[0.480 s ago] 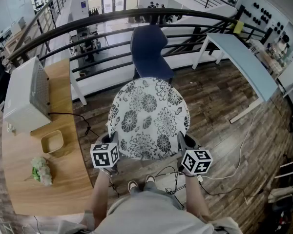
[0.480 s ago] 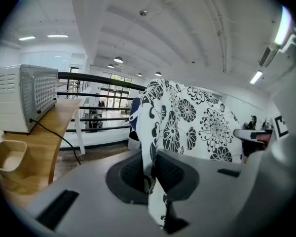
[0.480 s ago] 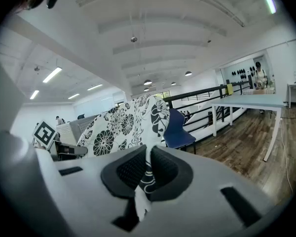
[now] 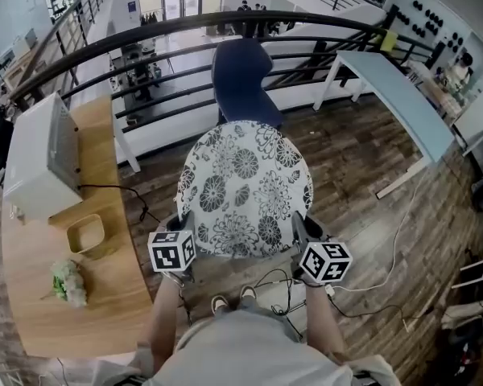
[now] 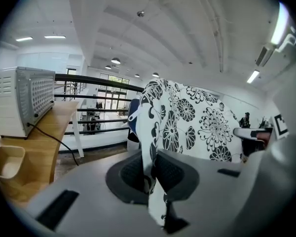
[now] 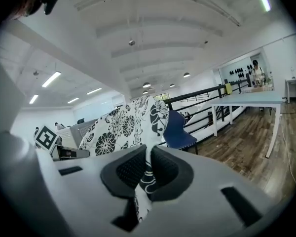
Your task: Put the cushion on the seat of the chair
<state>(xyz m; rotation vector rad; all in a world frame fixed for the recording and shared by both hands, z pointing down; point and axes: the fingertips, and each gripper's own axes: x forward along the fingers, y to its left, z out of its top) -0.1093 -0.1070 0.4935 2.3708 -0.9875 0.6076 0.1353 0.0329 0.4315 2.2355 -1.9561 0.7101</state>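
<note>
A round white cushion with black flower print hangs in the air between my two grippers. My left gripper is shut on its near left edge, and my right gripper is shut on its near right edge. In the left gripper view the cushion runs between the dark pads; the right gripper view shows the cushion pinched between that gripper's pads. The dark blue chair stands beyond the cushion by the railing, its seat partly hidden behind the cushion.
A black railing runs behind the chair. A wooden table at the left holds a white box appliance, a small tray and flowers. A pale blue table stands at the right. Cables lie on the wood floor.
The cushion and both grippers have shifted slightly toward the chair; both grips are unchanged.
</note>
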